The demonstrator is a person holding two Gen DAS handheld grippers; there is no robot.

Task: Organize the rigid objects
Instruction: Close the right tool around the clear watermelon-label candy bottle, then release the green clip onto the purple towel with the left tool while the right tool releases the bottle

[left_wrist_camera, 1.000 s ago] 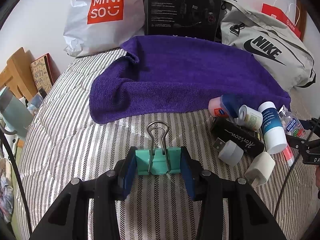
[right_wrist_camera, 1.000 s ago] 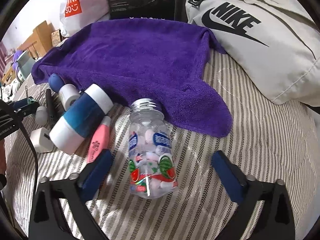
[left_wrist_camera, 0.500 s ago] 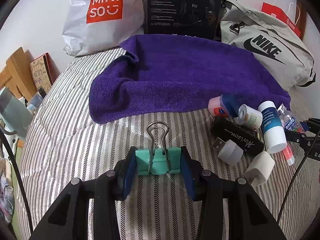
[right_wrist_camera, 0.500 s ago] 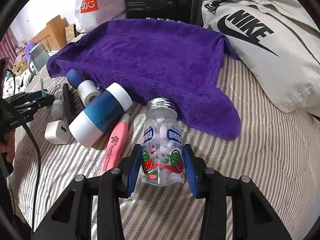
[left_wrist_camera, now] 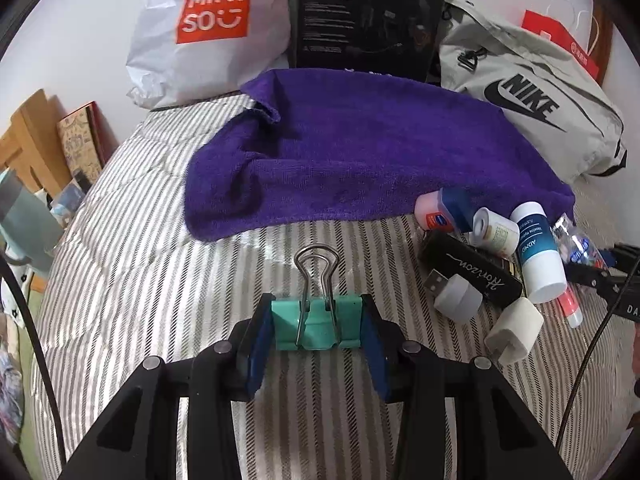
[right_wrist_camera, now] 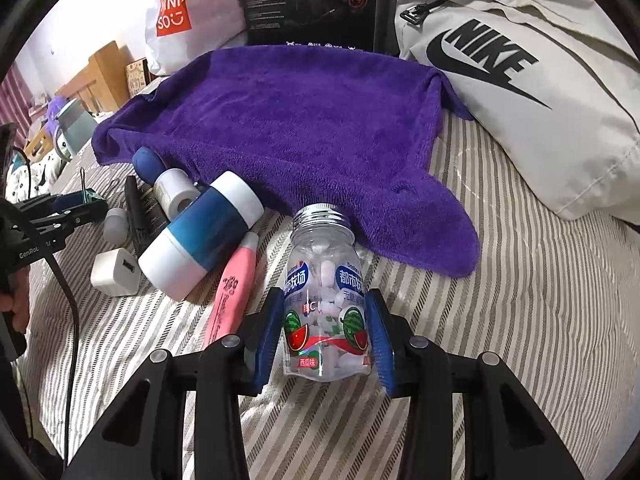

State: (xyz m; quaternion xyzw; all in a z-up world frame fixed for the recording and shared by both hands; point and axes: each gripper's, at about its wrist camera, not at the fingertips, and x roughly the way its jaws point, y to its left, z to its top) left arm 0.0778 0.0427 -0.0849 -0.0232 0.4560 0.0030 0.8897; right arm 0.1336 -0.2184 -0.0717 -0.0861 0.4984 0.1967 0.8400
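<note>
My left gripper (left_wrist_camera: pixel 317 320) is shut on a teal binder clip (left_wrist_camera: pixel 316 324), held just above the striped bed, wire handles pointing forward. My right gripper (right_wrist_camera: pixel 325 320) is shut on a clear candy bottle (right_wrist_camera: pixel 325 304) with watermelon labels and a silver neck. Beside it lie a blue-and-white bottle (right_wrist_camera: pixel 202 236), a pink tube (right_wrist_camera: pixel 232 296), a white charger (right_wrist_camera: pixel 116 274), a small white roll (right_wrist_camera: pixel 174 192) and a black case (left_wrist_camera: pixel 472 270). A purple towel (left_wrist_camera: pixel 360 152) is spread ahead of both grippers.
A Miniso bag (left_wrist_camera: pixel 208 28), a black box (left_wrist_camera: pixel 368 16) and a grey Nike bag (left_wrist_camera: pixel 532 104) line the back wall. The bed's left edge drops to wooden furniture (left_wrist_camera: pixel 24 148). The left gripper also shows at the left in the right wrist view (right_wrist_camera: pixel 76 204).
My right gripper moved in around the candy bottle and closed on it; it was wide open a second ago. The left gripper kept holding the clip almost still.
</note>
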